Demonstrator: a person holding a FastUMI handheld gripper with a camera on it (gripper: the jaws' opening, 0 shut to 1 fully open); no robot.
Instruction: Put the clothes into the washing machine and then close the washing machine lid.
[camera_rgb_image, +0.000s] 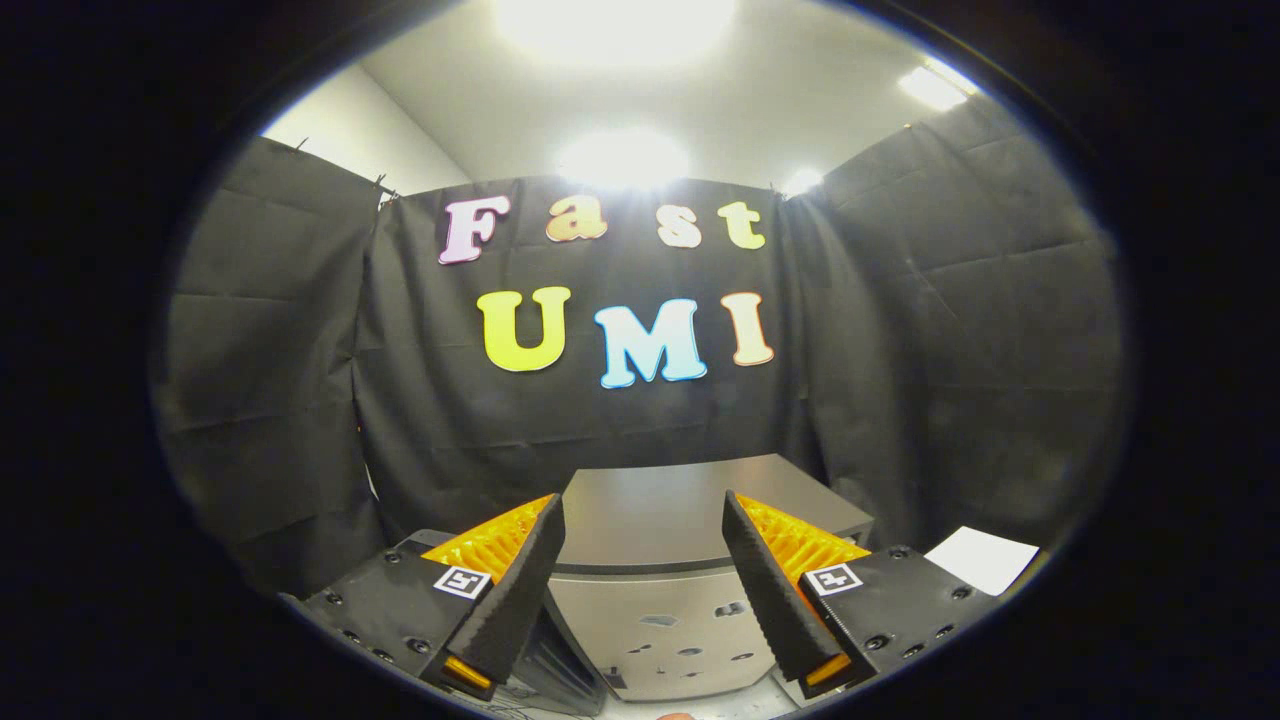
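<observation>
Two fingers of the gripper (645, 585) stand wide apart, the jaws open with nothing between them. Each finger is a tapering wedge with a finely ribbed inner face, its outer side a ridged, lattice-like shell, and each is bolted to a flat matte block that carries a small square printed marker.

Just ahead of the fingers, seen through the gap between them, is the washing machine (690, 560). It is a boxy grey cabinet with a smooth, flat top that gives off a dull metallic sheen. The lid lies down flat on the machine, and a dark seam runs across below its front edge. Below that seam the front panel is paler, curved by the lens, and marked with several small dark oval spots; whether these are holes or marks cannot be told. No part of the drum is on show.

To the right of the washing machine, past the right finger's block, lies a flat white sheet (982, 558), rectangular and thin like paper, on a dark surface.

Behind the washing machine hangs the black cloth wall (280, 380), soft and matte, creased into square fold lines and sagging in loose vertical pleats at the corners. Above it are a plain white ceiling and several glaring ceiling lights (620, 155).
</observation>
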